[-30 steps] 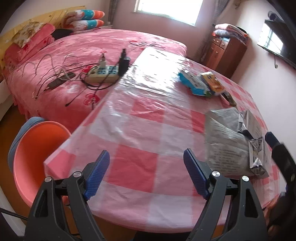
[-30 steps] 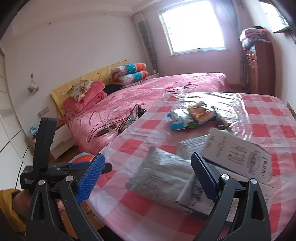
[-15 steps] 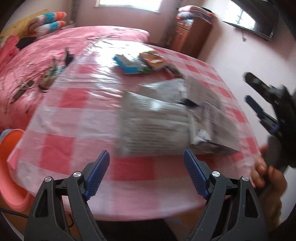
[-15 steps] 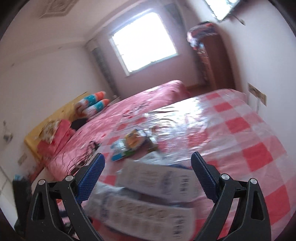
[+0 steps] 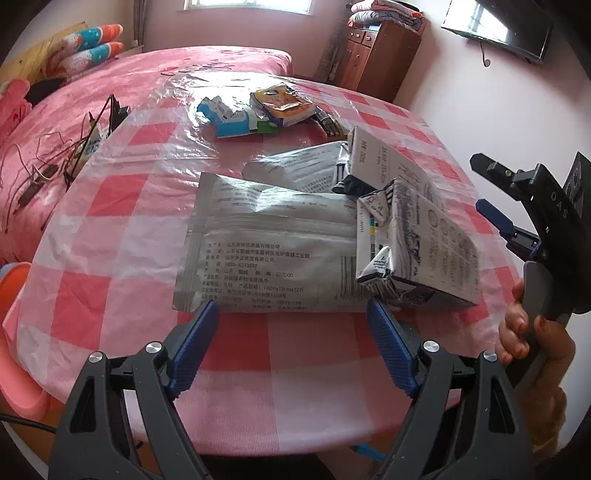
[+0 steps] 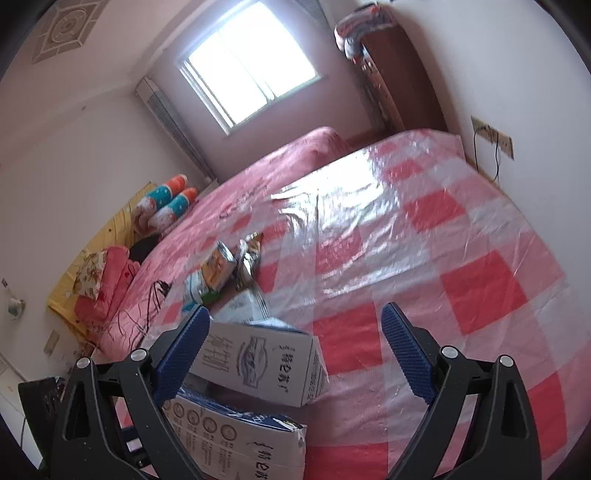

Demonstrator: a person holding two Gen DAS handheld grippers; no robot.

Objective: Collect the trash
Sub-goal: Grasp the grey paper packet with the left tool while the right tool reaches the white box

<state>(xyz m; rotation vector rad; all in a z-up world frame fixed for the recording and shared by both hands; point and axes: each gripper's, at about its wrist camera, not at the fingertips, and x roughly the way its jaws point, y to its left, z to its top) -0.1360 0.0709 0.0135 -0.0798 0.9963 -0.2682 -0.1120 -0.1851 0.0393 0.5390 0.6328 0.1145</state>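
Trash lies on the pink checked tablecloth (image 5: 110, 295). A large silver pouch (image 5: 266, 254) lies just ahead of my open left gripper (image 5: 291, 310), whose fingertips stand at its near edge without pressing it. A crumpled grey milk carton (image 5: 424, 251) rests on the pouch's right end. Behind it lie a second carton (image 5: 384, 166) and a second silver pouch (image 5: 295, 170). Farther back are a blue-white wrapper (image 5: 232, 118) and an orange packet (image 5: 282, 103). My right gripper (image 6: 295, 314) is open and tilted over the cartons (image 6: 258, 362), with nothing gripped; a hand (image 5: 532, 332) holds it at the table's right edge.
A bed (image 5: 147, 74) with a pink cover borders the table on the left, with a power strip and cables (image 5: 74, 151) near the edge. An orange stool (image 5: 14, 332) stands at the lower left. A wooden cabinet (image 5: 376, 55) and a wall television (image 5: 498, 26) are behind.
My left gripper swung right from the bed side to face the silver pouch. The right gripper rolled and moved to the right of the cartons. Both stayed open.
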